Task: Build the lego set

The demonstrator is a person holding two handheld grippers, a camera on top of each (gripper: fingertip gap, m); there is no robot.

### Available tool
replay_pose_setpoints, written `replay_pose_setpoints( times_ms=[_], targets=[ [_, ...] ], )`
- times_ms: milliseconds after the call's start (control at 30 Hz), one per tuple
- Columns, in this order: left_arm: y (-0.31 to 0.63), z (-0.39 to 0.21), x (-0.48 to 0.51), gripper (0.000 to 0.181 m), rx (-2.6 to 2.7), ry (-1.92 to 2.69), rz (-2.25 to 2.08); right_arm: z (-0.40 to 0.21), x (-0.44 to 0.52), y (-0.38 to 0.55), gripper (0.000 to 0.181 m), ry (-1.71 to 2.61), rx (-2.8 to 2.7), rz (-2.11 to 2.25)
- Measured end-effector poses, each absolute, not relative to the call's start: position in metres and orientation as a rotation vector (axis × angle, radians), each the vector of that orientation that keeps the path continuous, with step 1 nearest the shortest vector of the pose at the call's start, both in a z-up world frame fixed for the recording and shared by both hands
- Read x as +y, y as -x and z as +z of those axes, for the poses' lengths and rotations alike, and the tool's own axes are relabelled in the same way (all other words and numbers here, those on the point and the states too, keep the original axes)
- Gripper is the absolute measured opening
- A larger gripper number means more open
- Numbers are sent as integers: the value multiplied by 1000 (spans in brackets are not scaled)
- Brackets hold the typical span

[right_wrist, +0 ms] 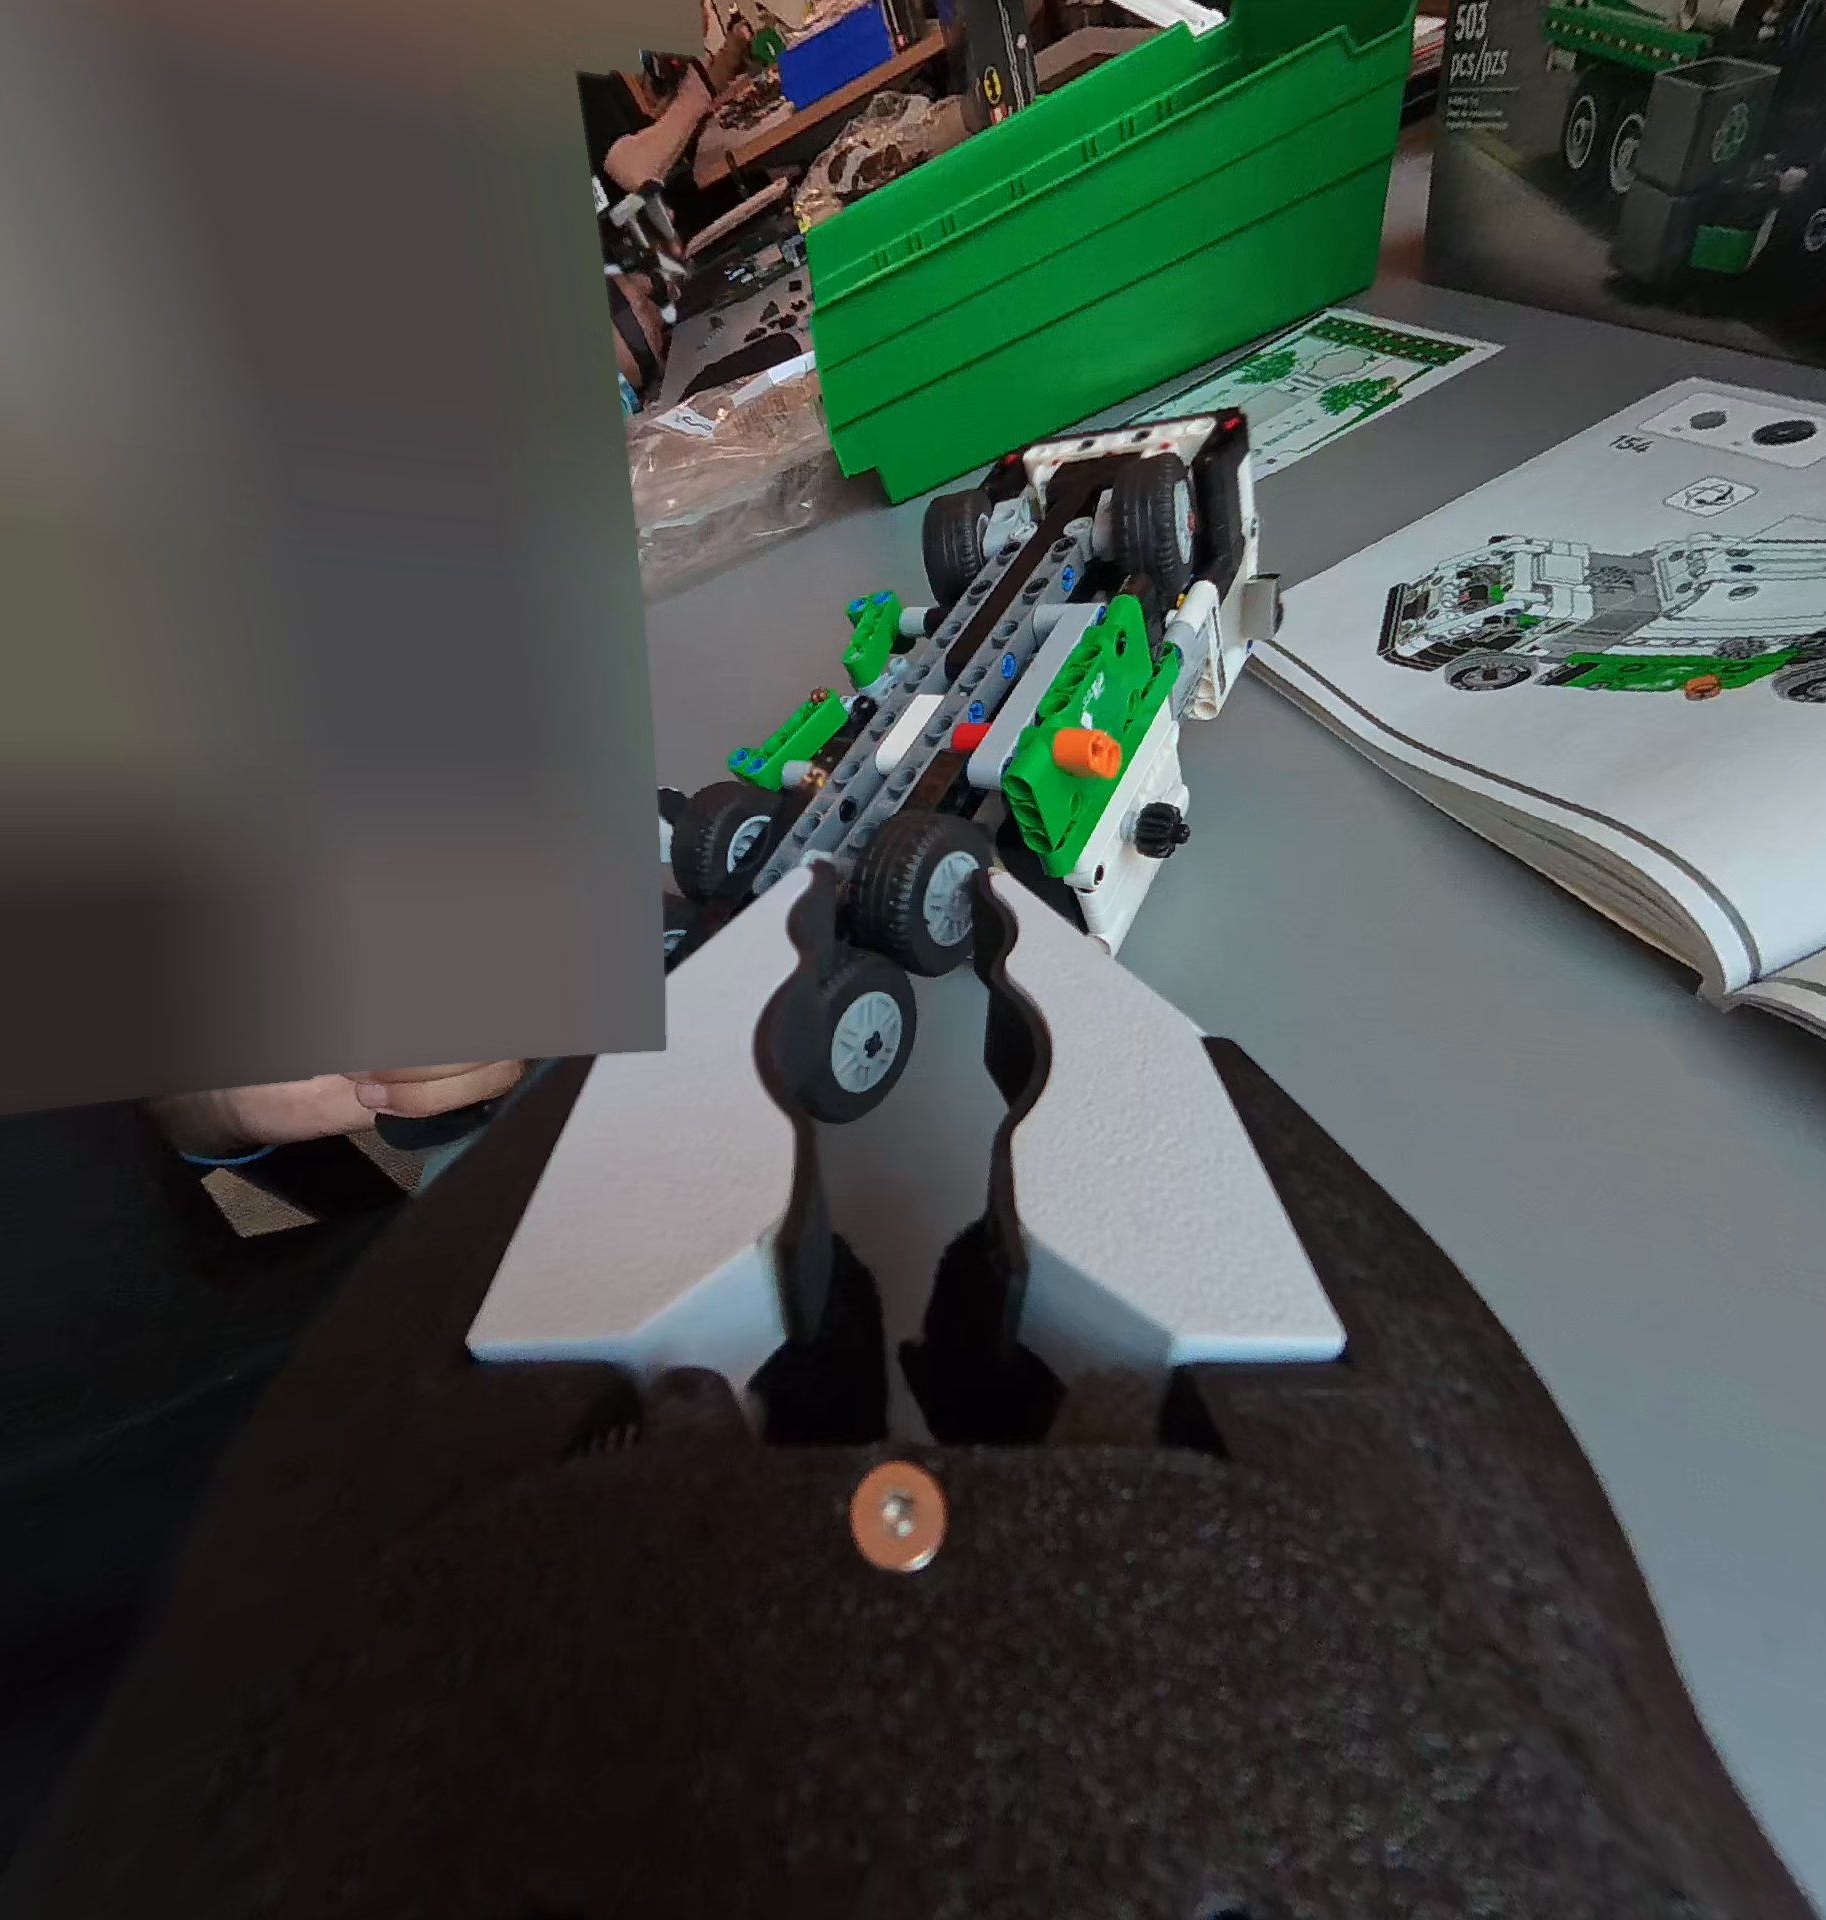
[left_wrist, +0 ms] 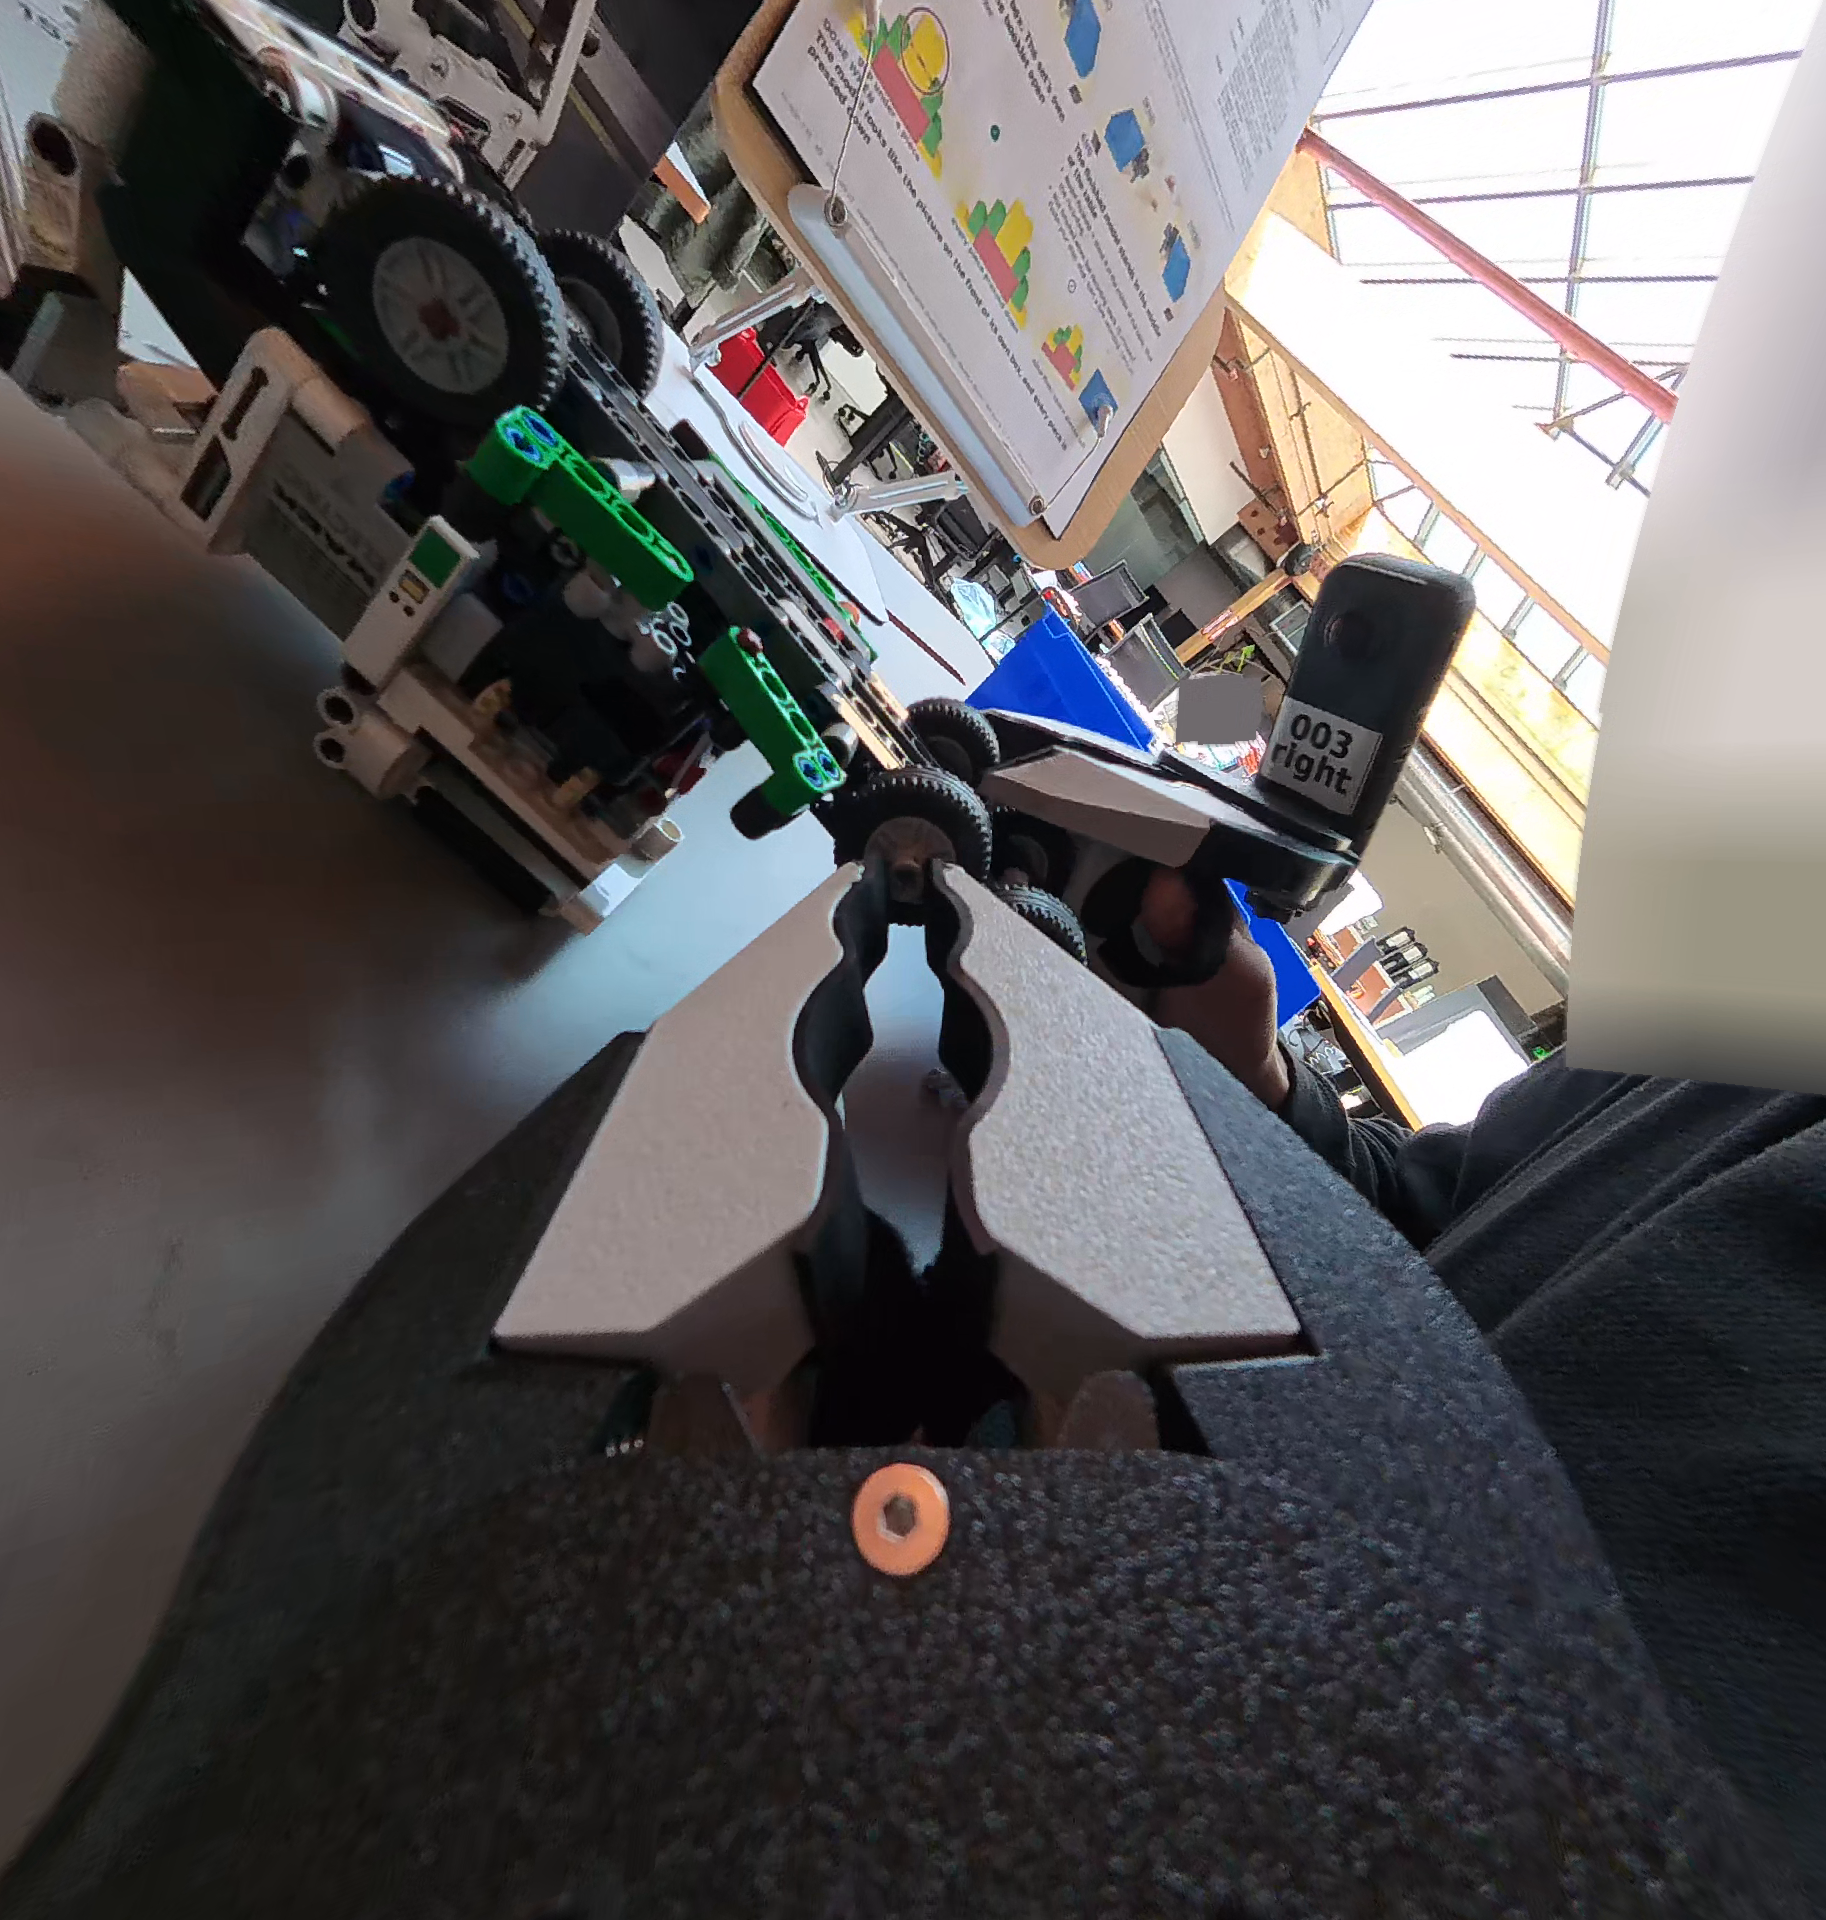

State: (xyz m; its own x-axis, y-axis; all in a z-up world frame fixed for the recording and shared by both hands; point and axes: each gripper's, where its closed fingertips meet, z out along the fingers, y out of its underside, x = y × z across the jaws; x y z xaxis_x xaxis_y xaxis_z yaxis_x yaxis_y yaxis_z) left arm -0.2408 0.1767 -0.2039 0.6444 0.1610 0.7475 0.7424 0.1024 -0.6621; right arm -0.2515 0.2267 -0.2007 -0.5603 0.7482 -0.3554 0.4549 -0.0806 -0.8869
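Note:
The white, green and grey lego truck (right_wrist: 1044, 675) lies upside down on the grey table (right_wrist: 1408, 1039), wheels up; it also shows in the left wrist view (left_wrist: 576, 582). My right gripper (right_wrist: 901, 894) brackets the rear wheels: one wheel (right_wrist: 924, 894) sits between its tips, touching the right fingertip, and another (right_wrist: 867, 1039) rests against the left finger. My left gripper (left_wrist: 904, 878) is nearly closed, its tips pinching the hub of a small black rear wheel (left_wrist: 930, 821). The right gripper (left_wrist: 1002, 790) shows just beyond that wheel.
A green bin (right_wrist: 1096, 260) stands behind the truck, with a sticker sheet (right_wrist: 1335, 374) and the set's box (right_wrist: 1667, 156) at the back right. The open instruction booklet (right_wrist: 1615, 675) lies to the right. Plastic bags (right_wrist: 722, 468) lie at the back left. A clipboard (left_wrist: 992, 260) hangs overhead. Left tips to right tips: about 6 cm.

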Motion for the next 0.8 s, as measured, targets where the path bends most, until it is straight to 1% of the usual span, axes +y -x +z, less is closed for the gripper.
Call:
replay_pose_setpoints(
  times_ms=[467,800],
  targets=[
    [238,-202,179,5,-777,1448,-509,-199,227,251,31,1309,-1933,1716],
    [236,-201,177,5,-766,1462,-472,-200,228,250,32,1310,-1939,1710]
  ],
)
